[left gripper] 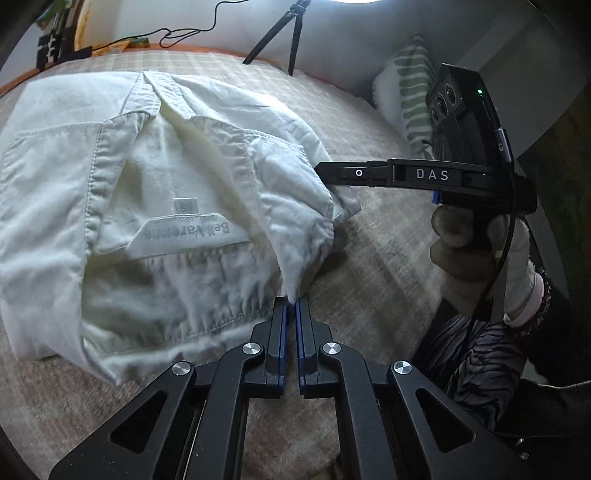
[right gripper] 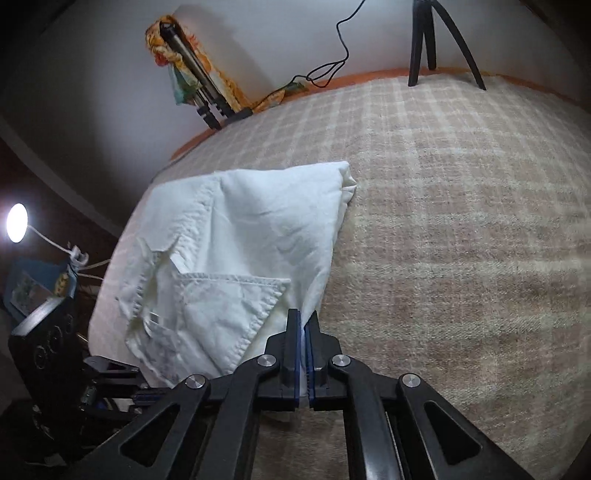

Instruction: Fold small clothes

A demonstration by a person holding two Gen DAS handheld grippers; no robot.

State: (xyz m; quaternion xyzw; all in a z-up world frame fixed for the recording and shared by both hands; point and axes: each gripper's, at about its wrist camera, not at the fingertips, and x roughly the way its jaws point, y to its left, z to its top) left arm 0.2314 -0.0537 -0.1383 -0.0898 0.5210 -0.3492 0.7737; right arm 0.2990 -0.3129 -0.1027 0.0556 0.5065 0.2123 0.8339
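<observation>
A small white garment (left gripper: pixel 155 192) with a waistband label lies on a checked beige blanket (left gripper: pixel 388 258). My left gripper (left gripper: pixel 291 302) is shut on a fold of the white garment at its near waistband edge. My right gripper (left gripper: pixel 321 170) enters from the right in the left wrist view, pinching the garment's right corner. In the right wrist view the right gripper (right gripper: pixel 304 321) is shut on the white garment (right gripper: pixel 240 236), cloth showing between its pads. The left gripper's body (right gripper: pixel 55 354) is at the lower left there.
A black tripod (left gripper: pixel 291 33) stands at the blanket's far edge, with a cable (right gripper: pixel 332 62) along the wall. A green-striped pillow (left gripper: pixel 410 92) lies at the right. A folded tripod (right gripper: pixel 195 77) leans on the wall. A lamp (right gripper: pixel 16 223) glows at the left.
</observation>
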